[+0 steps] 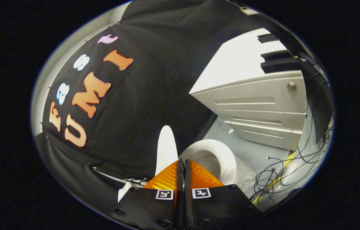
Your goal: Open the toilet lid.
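Gripper view looks along the gripper (183, 166), whose jaws are closed together with nothing between them; no gap shows between the fingers. Just ahead of the tips stands the lid (166, 150), raised close to upright and seen nearly edge-on, its thin white face rising against the black cloth wall (154, 95). Beside it, beyond the tips, the seat (228, 159) rings the open bowl (210, 163). Further off on the floor (256, 153) stands a white cabinet (256, 105) with drawers, and loose cables (279, 172) lie near the toilet.

By my judgement the task is at or near its end: the lid looks already swung up off the seat. I cannot tell whether the tips touch the lid or sit just short of it, nor whether the lid leans on anything behind.

To finish well, press the closed tips gently on the lid's face until it passes its balance point and rests back, then draw away slowly along the fingers' line, watching that the lid does not fall forward onto the seat. Keep the push low in force, and steer clear of the cables when retreating.
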### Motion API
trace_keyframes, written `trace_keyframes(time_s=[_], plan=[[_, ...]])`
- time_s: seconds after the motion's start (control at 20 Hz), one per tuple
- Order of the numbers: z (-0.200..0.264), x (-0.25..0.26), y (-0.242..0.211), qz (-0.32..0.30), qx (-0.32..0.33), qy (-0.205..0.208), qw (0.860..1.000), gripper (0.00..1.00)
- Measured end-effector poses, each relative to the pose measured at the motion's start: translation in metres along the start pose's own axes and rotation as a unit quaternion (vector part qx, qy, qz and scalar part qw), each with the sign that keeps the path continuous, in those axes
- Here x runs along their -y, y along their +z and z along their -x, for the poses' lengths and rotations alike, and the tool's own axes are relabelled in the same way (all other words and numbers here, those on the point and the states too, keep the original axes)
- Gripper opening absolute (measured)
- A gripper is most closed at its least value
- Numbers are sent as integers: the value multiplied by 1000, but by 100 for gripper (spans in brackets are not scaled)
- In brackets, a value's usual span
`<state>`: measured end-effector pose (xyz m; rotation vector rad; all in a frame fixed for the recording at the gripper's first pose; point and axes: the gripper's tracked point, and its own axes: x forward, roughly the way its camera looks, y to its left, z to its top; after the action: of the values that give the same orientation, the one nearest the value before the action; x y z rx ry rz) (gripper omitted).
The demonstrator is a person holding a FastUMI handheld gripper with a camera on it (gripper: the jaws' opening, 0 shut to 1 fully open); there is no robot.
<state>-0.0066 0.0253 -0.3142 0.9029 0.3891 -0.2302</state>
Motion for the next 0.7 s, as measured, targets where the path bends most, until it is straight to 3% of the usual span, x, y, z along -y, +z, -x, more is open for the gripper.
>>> trace_keyframes(time_s=[0.4, 0.7], plan=[[26, -113, -7, 127, 8, 27, 992, 8], [39, -158, -18, 169, 24, 19, 985, 8]])
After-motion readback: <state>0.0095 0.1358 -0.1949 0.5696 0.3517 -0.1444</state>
